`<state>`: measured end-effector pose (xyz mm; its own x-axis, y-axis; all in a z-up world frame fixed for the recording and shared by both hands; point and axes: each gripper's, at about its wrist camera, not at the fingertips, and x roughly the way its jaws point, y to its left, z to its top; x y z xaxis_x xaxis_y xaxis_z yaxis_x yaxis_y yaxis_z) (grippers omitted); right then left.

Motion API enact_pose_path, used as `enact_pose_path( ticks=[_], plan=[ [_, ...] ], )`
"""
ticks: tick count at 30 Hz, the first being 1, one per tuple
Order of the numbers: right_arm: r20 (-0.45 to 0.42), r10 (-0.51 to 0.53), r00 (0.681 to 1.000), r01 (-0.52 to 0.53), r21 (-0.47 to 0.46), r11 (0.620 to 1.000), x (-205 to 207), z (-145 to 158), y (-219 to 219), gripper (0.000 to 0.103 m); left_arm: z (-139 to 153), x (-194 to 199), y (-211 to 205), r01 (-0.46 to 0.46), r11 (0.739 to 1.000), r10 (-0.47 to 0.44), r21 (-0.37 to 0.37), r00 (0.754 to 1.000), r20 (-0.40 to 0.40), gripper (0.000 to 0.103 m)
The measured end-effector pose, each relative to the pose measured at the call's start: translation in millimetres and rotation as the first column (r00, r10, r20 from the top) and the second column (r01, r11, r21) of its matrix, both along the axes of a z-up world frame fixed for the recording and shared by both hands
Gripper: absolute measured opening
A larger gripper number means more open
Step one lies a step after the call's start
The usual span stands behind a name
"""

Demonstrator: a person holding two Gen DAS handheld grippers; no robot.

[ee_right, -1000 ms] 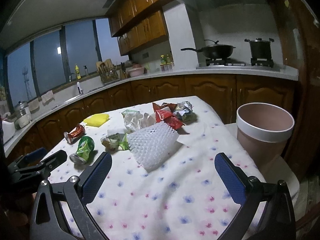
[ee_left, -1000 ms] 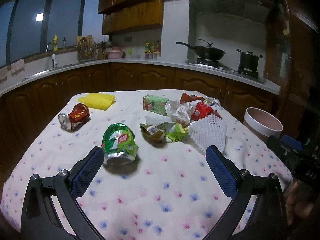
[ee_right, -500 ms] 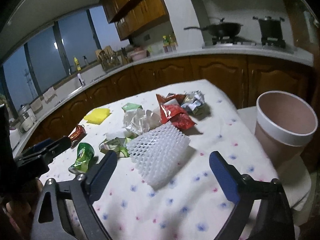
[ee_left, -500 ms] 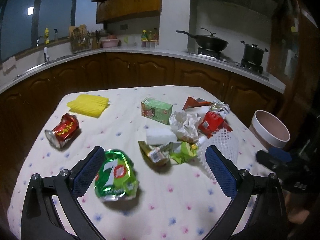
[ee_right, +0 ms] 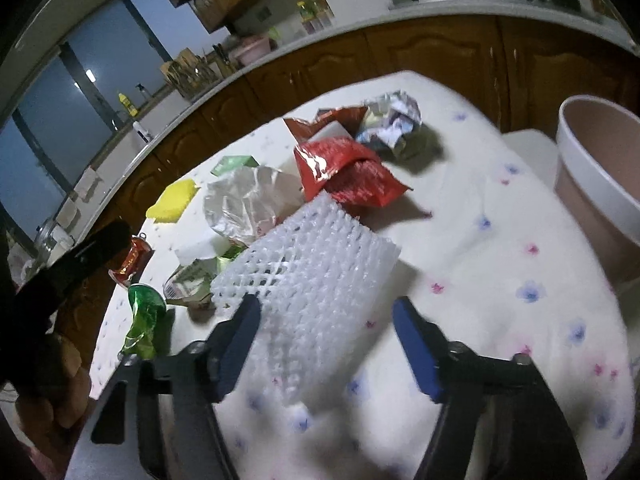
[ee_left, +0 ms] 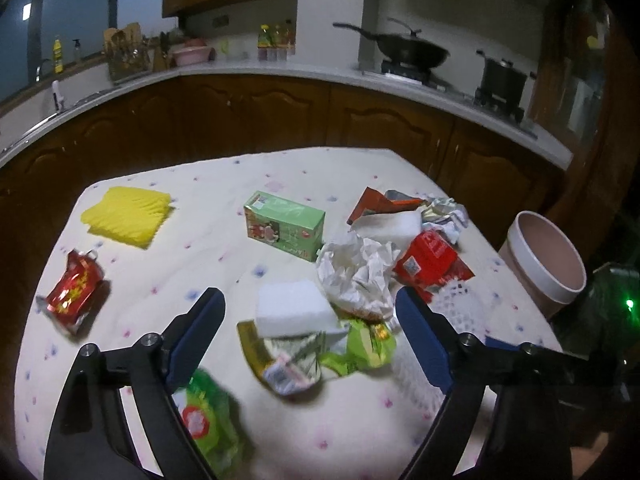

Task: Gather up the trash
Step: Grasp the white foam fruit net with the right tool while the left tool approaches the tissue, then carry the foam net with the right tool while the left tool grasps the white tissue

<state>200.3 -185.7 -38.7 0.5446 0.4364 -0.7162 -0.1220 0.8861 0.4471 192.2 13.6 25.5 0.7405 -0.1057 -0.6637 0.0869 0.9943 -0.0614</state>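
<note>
Trash lies on a flowered tablecloth (ee_left: 224,252). My left gripper (ee_left: 310,300) is open above a white foam block (ee_left: 294,308) and green-gold wrappers (ee_left: 316,356); a crushed green can (ee_left: 208,424) lies under its left finger. My right gripper (ee_right: 326,304) is open, its jaws on either side of the near end of a white foam net (ee_right: 308,272). Behind that lie a red wrapper (ee_right: 344,172), crumpled foil (ee_right: 392,120) and a crumpled plastic bag (ee_right: 248,200). A pink bin (ee_right: 600,168) stands off the table's right edge; it also shows in the left wrist view (ee_left: 544,260).
A green carton (ee_left: 284,226), a yellow cloth (ee_left: 126,214) and a crushed red can (ee_left: 74,288) lie further back and left. White paper (ee_left: 360,272) and a red packet (ee_left: 428,260) sit in the pile. Kitchen counters ring the table.
Both grippers have moved forward and down over the table. The left one passed the green can toward the wrappers; the right one closed in around the foam net's near end.
</note>
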Motion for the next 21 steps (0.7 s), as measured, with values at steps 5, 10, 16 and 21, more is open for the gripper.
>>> enact_pose_path(
  ticks=[5,10,16,21],
  plan=[
    [0.0,0.007,1.0,-0.007,-0.009,1.0,3.3,0.4,-6.5,0.01,-11.9,32.4,-10.6,0.007,0.999,-0.006,0.034,0.999,-0.044,0.08],
    [0.061,-0.008,0.998,0.009,-0.02,1.0,-1.7,19.9,-22.8,0.009,-27.7,56.9,-17.9,0.02,0.999,-0.015,0.044,0.994,-0.111,0.062],
    [0.097,-0.046,0.994,0.047,-0.015,0.999,-13.7,37.7,-46.9,0.009,-45.9,69.5,-32.7,0.065,0.996,-0.054,0.058,0.984,-0.171,0.026],
    [0.11,-0.058,0.992,0.059,-0.01,0.998,-23.7,44.2,-59.0,0.009,-44.1,63.9,-36.6,0.088,0.995,-0.079,0.055,0.984,-0.157,0.008]
  ],
)
